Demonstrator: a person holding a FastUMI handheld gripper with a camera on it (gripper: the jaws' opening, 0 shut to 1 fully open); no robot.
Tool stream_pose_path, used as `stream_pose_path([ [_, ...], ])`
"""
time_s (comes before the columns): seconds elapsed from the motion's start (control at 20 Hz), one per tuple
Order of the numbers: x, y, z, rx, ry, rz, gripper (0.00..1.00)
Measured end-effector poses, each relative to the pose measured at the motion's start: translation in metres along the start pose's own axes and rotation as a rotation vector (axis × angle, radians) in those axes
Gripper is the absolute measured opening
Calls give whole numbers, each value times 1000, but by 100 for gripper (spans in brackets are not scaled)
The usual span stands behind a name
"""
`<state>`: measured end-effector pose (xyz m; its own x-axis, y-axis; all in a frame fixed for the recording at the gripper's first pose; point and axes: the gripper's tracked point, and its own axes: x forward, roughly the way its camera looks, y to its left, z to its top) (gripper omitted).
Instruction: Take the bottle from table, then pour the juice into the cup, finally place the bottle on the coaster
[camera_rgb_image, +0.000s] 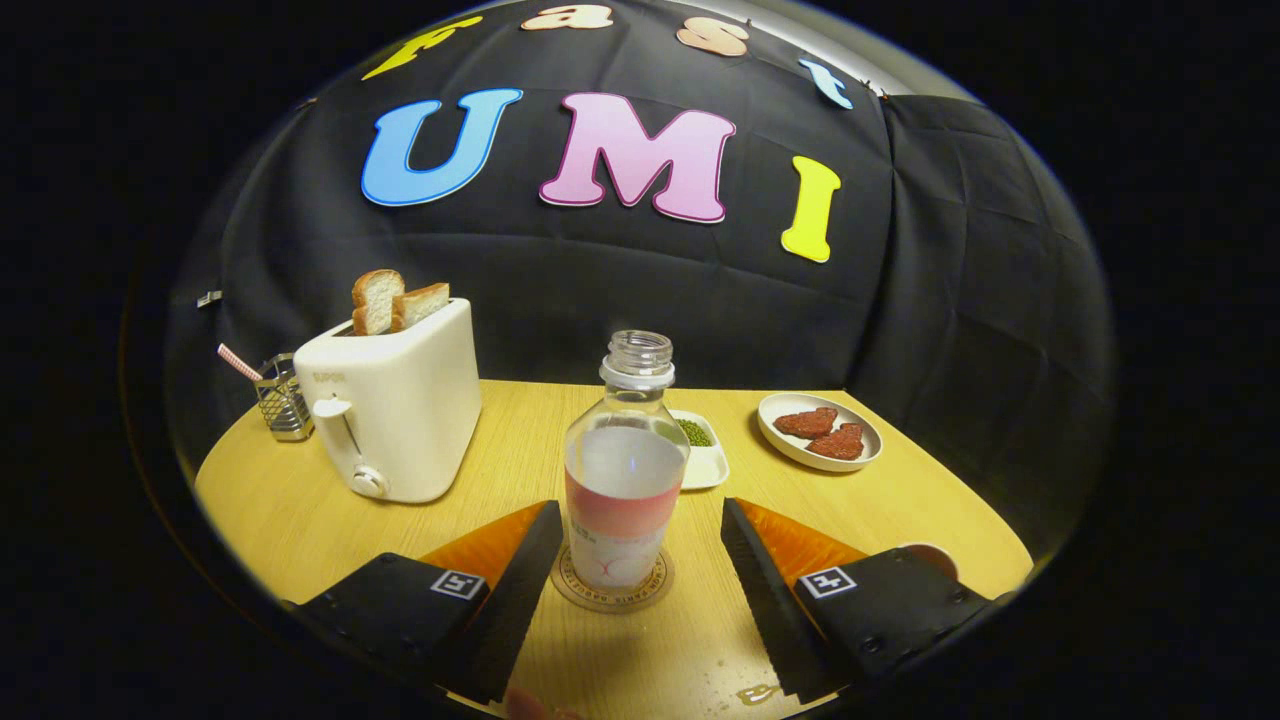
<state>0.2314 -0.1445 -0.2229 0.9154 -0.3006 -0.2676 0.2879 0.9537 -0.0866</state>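
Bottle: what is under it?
The bottle stands on a round coaster, between the open gripper fingers, touching neither. Only the coaster's rim shows; its middle is covered by the bottle.

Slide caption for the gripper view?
Open gripper flanks the uncapped bottle standing on its coaster.

Staged breakfast corner inside a demo booth, not a lived-in kitchen. Black cloth wall (960, 300) hangs behind a light wooden bench (520, 440). Domestic props on it: white toaster (395, 415) with two bread slices (398, 300) standing up out of its slots, wire holder (282, 400) with a striped straw, oval plate (820, 432) with two pieces of reddish meat, small white dish (705, 462) of green bits.
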Motion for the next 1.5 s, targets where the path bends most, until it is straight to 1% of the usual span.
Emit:
stream_pose_path([
  [0.2,-48,5,16,-10,-33,27,98],
  [0.25,-63,10,27,-12,-66,44,98],
  [0.35,-92,12,48,-15,-112,41,97],
  [0.5,-136,28,84,-4,-197,64,97],
  [0.6,-161,41,98,-18,-229,78,97],
  [0.75,-192,67,106,-16,-237,123,97],
  [0.85,-208,77,109,3,-244,132,97],
  [1.0,-236,77,101,14,-223,116,97],
  [1.15,-265,70,103,8,-227,89,97],
  [1.4,-303,69,111,34,-245,83,97],
  [1.5,-311,77,114,29,-252,98,97],
])
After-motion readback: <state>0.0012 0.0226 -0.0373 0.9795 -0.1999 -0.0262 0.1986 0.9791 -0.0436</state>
